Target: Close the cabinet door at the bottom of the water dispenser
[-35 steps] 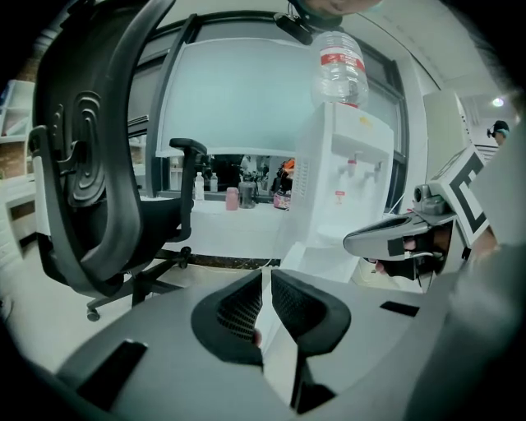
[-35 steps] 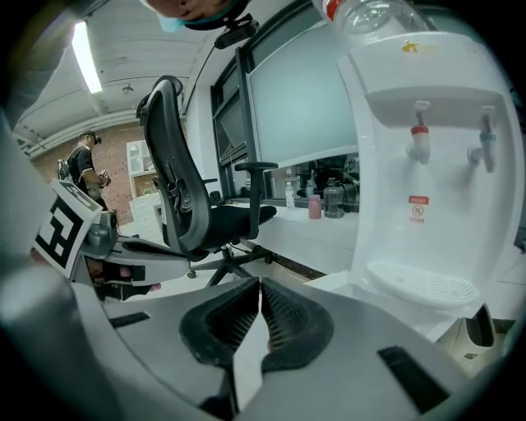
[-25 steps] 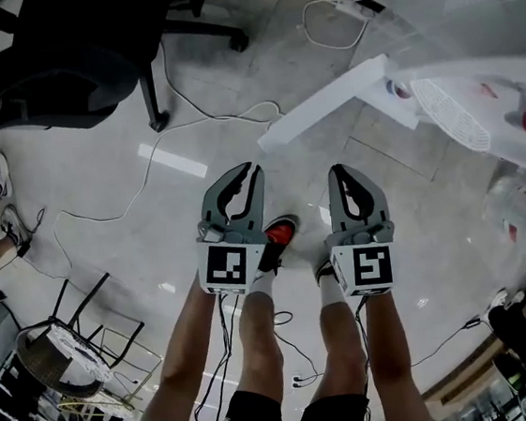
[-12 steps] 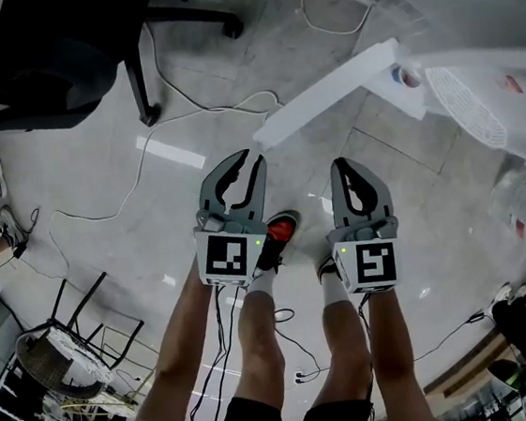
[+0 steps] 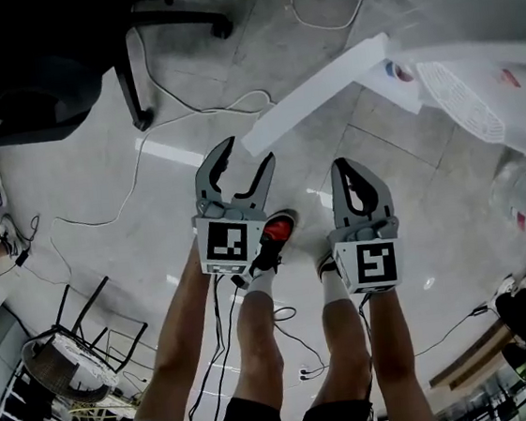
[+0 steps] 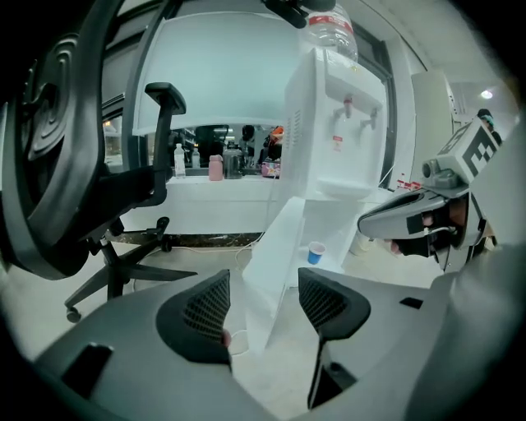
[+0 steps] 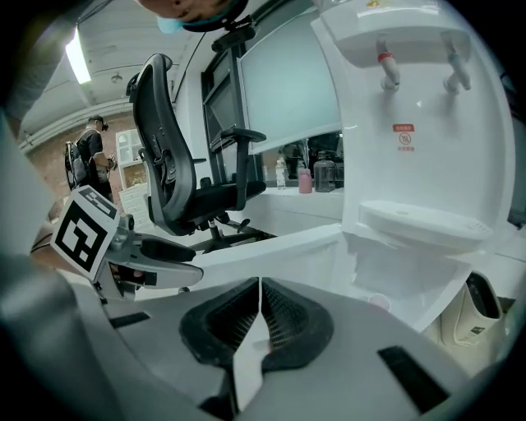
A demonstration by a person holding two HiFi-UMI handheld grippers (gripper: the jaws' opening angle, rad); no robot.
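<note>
Head view: both tools held out over the person's knees, above the tiled floor [image 5: 100,186], side by side and just apart. Left tool [image 5: 245,160] is wide open, its jaws have just been opening; the left gripper view [image 6: 263,300] shows both ribbed pads well apart with nothing pressed between them. The free edge of the cabinet door [image 6: 271,255] lines up in that gap, can't tell whether it has reached the pads. Right tool [image 5: 346,169] is closed; in the right gripper view [image 7: 260,284] its pads meet along a thin seam and grip nothing. Red-and-black shoe [image 5: 280,231] sits on the floor under the left tool. Beyond the tips, the cabinet door [image 5: 315,90] stands swung out from the base of the water dispenser [image 5: 500,50], a white slab running from the dispenser toward the left tool. Blue paper cup [image 6: 316,253] sits inside the open cabinet. Dispenser taps and drip tray are above that, bottle [image 6: 329,25] on top. Black office chair [image 5: 58,68] is farther off toward the left, white cable [image 5: 168,121] on the floor by its base.
</note>
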